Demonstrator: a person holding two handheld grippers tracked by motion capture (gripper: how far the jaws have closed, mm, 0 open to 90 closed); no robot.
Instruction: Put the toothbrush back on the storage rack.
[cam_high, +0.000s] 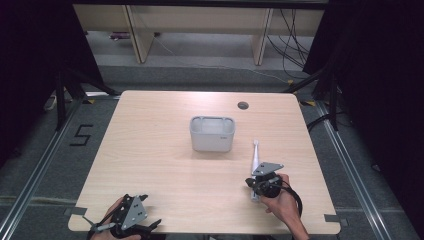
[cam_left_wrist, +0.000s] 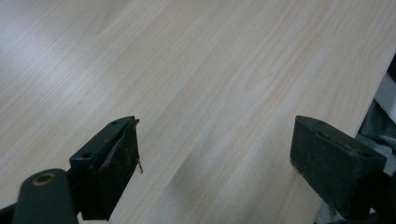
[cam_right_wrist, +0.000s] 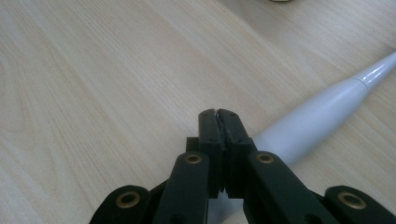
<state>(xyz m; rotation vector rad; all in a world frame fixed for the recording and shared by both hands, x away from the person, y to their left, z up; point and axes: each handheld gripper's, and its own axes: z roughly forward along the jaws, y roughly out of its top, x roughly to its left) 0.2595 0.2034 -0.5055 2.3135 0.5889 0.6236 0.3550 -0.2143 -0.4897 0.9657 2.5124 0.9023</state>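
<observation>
A white electric toothbrush (cam_high: 255, 159) lies on the light wooden table (cam_high: 160, 165), right of centre, its head toward the far side. My right gripper (cam_high: 251, 183) sits low over the handle's near end, its jaws pressed together with nothing between them. In the right gripper view the shut right gripper (cam_right_wrist: 218, 113) points at bare wood, and the toothbrush handle (cam_right_wrist: 322, 114) runs out from beneath it to the upper right. My left gripper (cam_high: 149, 211) rests at the table's front left corner. It is open, and the left gripper (cam_left_wrist: 215, 158) has bare wood between its jaws.
A pale grey rectangular tub (cam_high: 212, 134) stands upright in the middle of the table, just left of the toothbrush head. A round cable hole (cam_high: 243, 105) is near the far edge. Black stands and cables surround the table on the floor.
</observation>
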